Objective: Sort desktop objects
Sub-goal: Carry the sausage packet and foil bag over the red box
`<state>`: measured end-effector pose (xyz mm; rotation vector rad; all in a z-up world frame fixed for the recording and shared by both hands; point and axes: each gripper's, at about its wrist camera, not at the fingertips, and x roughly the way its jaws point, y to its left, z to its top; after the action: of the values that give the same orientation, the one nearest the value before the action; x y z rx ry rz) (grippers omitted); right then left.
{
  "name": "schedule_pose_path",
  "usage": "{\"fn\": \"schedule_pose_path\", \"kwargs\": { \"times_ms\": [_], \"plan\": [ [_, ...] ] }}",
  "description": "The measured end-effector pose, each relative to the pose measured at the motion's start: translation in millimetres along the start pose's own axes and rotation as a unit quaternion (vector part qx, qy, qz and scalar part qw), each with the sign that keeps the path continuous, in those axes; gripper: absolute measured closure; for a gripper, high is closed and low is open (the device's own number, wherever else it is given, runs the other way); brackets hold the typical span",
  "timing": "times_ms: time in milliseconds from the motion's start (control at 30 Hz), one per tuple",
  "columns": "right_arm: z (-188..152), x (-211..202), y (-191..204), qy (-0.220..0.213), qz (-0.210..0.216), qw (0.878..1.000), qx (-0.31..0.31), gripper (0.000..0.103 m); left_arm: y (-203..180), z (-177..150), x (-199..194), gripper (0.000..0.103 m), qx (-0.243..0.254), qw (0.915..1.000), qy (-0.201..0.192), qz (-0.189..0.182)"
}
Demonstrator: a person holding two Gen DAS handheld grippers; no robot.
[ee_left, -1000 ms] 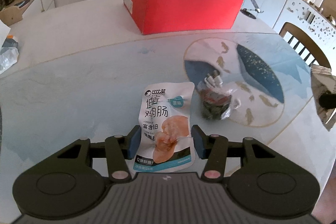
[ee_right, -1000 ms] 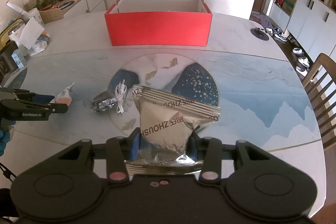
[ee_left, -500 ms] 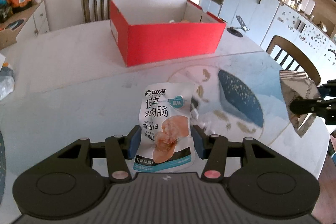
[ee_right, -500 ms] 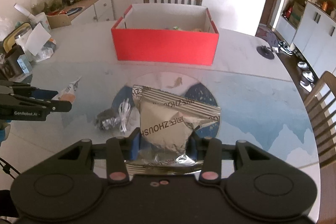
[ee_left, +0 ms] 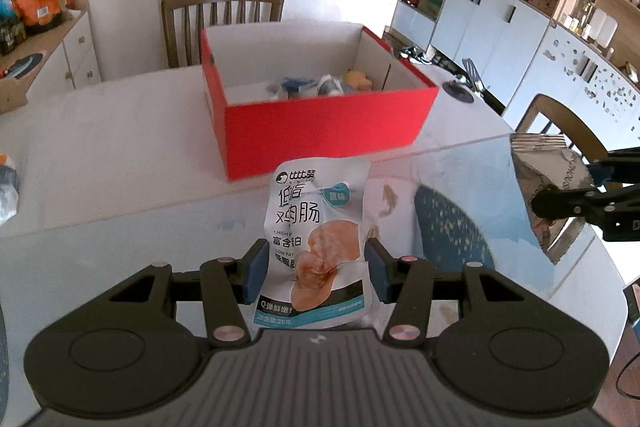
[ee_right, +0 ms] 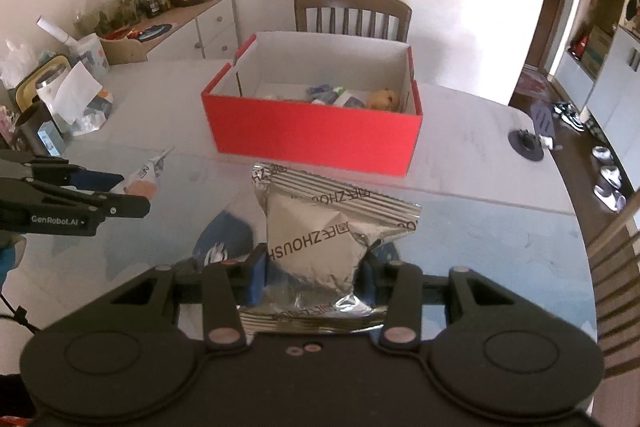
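My left gripper (ee_left: 316, 273) is shut on a white snack pouch (ee_left: 316, 227) with a pink sausage picture, held above the table. In the right wrist view my right gripper (ee_right: 314, 277) is shut on a silver foil bag (ee_right: 320, 231) with striped seams. Ahead of both stands an open red box (ee_left: 320, 123) (ee_right: 316, 135) with several small items on its white floor. The left gripper (ee_right: 132, 193) with its pouch shows at the left of the right wrist view. The right gripper (ee_left: 568, 193) with the foil bag (ee_left: 552, 179) shows at the right of the left wrist view.
A round table (ee_right: 500, 235) with a blue fish-pattern glass top. A wooden chair (ee_right: 352, 13) stands behind the box, another chair (ee_left: 560, 123) at the right. A sideboard (ee_right: 180, 23) with clutter and an orange bag sits at the left. A cable bundle (ee_right: 218, 251) lies under my right gripper.
Both grippers have risen and moved toward the red box, each keeping its packet. The box's inside and its contents have come into view; the cable bundle has slid under the right gripper.
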<state>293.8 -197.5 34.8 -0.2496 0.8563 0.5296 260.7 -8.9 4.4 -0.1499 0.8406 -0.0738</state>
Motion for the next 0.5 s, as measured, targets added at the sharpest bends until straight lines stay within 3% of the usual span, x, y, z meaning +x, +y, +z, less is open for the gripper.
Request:
{"fn": "schedule_pose_path", "kwargs": {
  "times_ms": [500],
  "plan": [
    [61.6,23.2,-32.0,-0.016,0.041,0.998,-0.038,0.059,-16.5,62.9,15.2,0.052,-0.002,0.9995,-0.023,0.022]
  ]
}}
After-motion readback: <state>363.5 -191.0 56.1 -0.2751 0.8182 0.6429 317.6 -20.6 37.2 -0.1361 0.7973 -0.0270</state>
